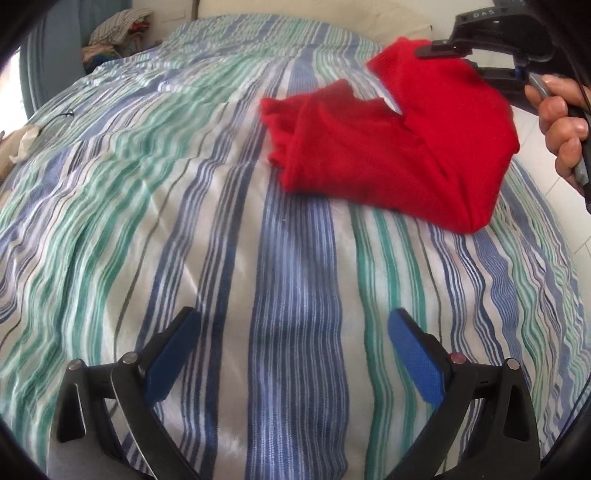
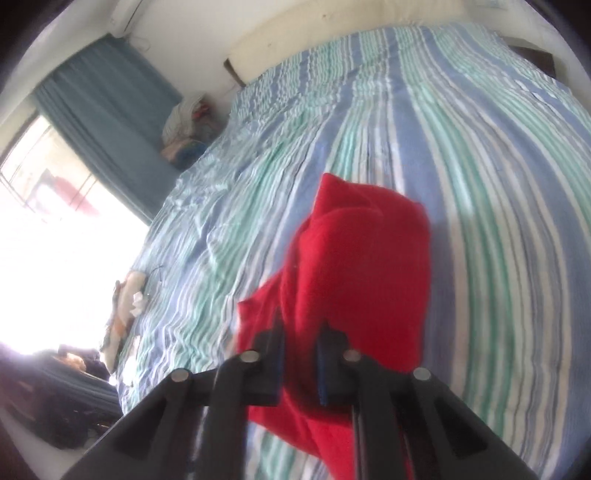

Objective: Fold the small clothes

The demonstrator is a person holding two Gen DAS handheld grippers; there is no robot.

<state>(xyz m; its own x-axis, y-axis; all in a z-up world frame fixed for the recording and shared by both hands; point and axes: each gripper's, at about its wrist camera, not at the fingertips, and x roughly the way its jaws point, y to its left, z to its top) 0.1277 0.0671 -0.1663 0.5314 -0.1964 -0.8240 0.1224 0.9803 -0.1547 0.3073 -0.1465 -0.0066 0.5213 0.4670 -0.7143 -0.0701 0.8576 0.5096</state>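
Right gripper (image 2: 301, 345) jaws clamp the red garment (image 1: 406, 147); left gripper (image 1: 293, 325) jaws gape, well apart from it.

A bed (image 2: 461, 155) fills the room, spread with a sheet striped blue, green and white. Behind it stands a pale headboard (image 2: 332, 33) against a white wall. A blue curtain (image 2: 107, 122) hangs beside a window (image 2: 55, 229) flooded with glare. Piled cloth (image 2: 188, 129) sits in the corner.
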